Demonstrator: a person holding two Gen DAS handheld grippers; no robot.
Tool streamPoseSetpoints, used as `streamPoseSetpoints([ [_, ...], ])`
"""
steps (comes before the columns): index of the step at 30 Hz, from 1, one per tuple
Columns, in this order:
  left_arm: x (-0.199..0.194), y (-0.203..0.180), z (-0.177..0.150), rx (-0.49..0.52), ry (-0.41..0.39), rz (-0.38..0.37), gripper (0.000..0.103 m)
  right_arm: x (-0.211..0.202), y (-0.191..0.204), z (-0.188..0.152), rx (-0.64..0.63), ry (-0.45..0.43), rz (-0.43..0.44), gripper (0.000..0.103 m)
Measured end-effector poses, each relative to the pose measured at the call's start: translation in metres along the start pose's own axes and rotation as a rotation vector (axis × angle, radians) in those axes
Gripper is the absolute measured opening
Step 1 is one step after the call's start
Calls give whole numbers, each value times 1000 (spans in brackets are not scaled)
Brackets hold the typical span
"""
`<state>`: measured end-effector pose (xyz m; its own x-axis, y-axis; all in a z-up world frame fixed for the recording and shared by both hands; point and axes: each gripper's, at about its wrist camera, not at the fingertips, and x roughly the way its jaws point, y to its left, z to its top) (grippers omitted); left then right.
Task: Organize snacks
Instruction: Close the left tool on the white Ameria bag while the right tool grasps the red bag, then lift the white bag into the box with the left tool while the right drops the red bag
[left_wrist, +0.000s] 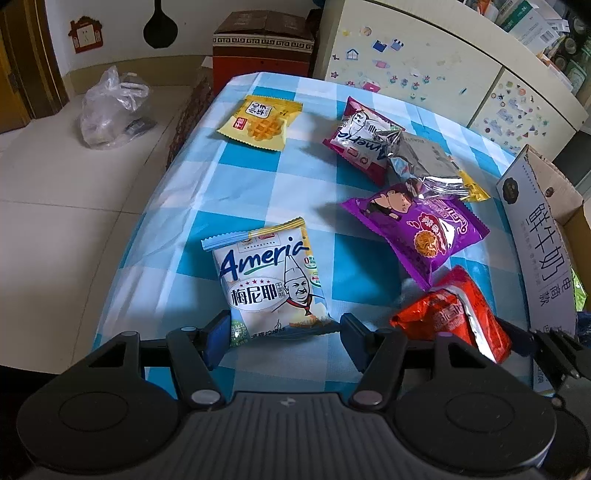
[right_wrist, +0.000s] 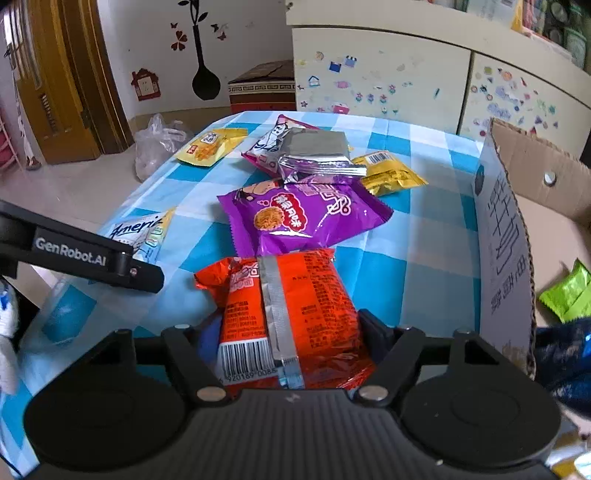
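Indoors, a surface draped in a blue-and-white checked cloth stands on pale floor tiles, with a sticker-covered cabinet behind it and a knotted plastic bag on the floor nearby. Scattered snack packets lie beside an open cardboard box at the surface's right edge. The left tongs stand wide apart around the near end of a white Ameria packet, which lies flat, its long axis running away from the camera; contact cannot be confirmed. The right tongs are closed onto an orange packet, seam side up, barcode end nearest the lens, long axis pointing toward a purple packet. A silver packet partly covers a pink packet and a gold one. Only a green packet corner shows inside the box.
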<state>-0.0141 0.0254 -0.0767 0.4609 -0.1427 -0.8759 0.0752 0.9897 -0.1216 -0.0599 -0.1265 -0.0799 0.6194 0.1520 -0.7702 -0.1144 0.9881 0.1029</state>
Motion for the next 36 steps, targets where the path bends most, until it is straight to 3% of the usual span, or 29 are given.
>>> streamPoseSetpoints([
  [17, -26, -17, -8, 25, -80, 27, 68, -61, -17, 17, 168, -182, 61, 75],
  [36, -77, -93, 1, 161, -183, -86, 68, -139, -84, 22, 345, -360, -74, 75],
])
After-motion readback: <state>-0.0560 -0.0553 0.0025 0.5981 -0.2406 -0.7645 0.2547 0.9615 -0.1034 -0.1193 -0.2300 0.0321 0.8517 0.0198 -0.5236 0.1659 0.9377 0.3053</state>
